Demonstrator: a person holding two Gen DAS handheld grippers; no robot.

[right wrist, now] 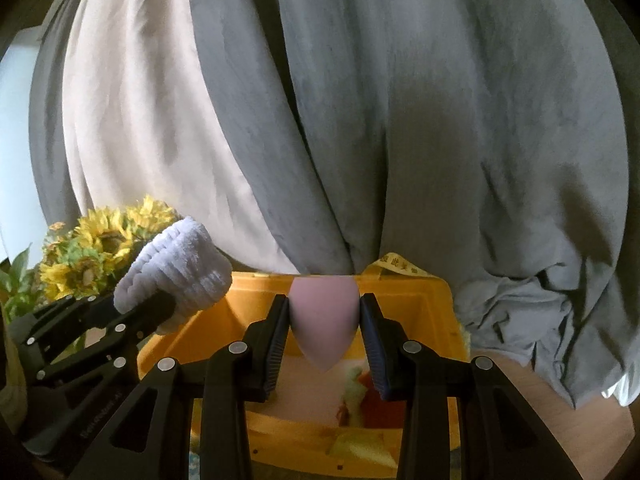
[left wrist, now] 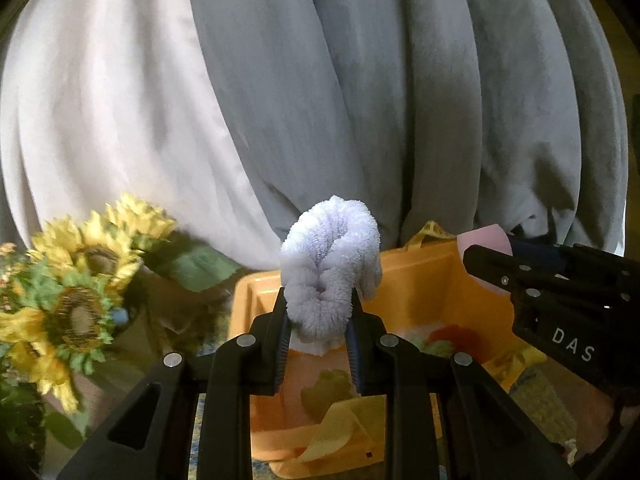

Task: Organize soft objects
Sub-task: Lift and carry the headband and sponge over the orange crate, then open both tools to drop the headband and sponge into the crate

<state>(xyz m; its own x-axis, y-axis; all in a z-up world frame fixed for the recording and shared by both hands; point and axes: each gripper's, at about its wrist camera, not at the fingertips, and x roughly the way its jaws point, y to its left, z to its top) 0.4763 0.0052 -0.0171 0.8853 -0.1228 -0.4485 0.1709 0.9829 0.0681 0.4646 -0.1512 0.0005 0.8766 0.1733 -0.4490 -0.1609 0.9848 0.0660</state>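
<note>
Fluffy white cloth (left wrist: 330, 268), bunched up, pinched between the fingers of the left gripper (left wrist: 319, 320). Pink sponge (right wrist: 323, 322), egg-shaped, squeezed by the right gripper (right wrist: 325, 328), pointy end facing back toward the camera. Both held up in the air, right over the orange bin (right wrist: 432, 300). Bin straight below and a bit ahead of both. Grippers side by side, level, aimed forward at the grey curtain (right wrist: 400, 120). Probably next: down, then let go. Sunflowers (left wrist: 80, 280) off to the left.
</note>
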